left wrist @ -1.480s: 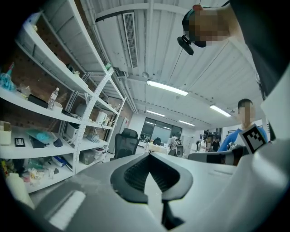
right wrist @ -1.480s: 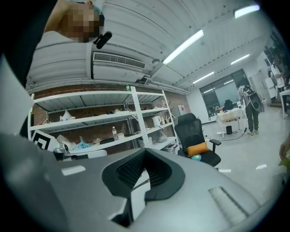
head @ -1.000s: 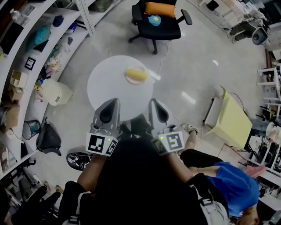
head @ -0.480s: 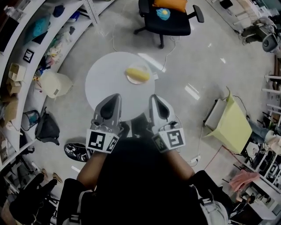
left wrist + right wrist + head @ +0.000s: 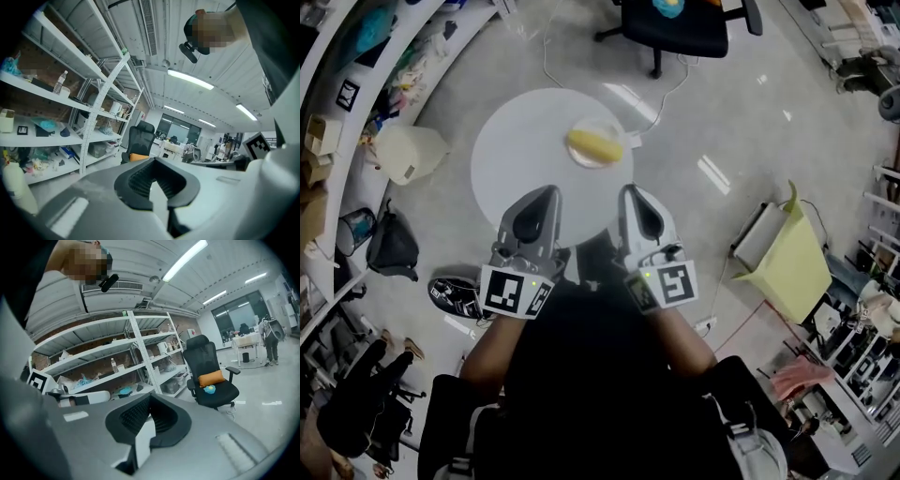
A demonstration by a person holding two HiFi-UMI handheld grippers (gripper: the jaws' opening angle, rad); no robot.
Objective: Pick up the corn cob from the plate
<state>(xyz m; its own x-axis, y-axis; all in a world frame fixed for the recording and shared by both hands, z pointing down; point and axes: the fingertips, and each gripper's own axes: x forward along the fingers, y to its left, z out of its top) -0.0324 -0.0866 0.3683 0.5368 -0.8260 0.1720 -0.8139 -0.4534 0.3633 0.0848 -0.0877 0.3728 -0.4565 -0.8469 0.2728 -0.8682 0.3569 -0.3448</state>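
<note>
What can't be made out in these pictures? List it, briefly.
- Corn and plate: seen in the head view only, too small for surface detail.
- Table: shows in neither gripper view, since both look above it.
- Chair: in the head view, cut off by the top edge.

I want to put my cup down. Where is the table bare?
The round white table is bare across its left and middle, up to the pale plate holding the yellow corn cob. Only that far-right spot is crowded.
</note>
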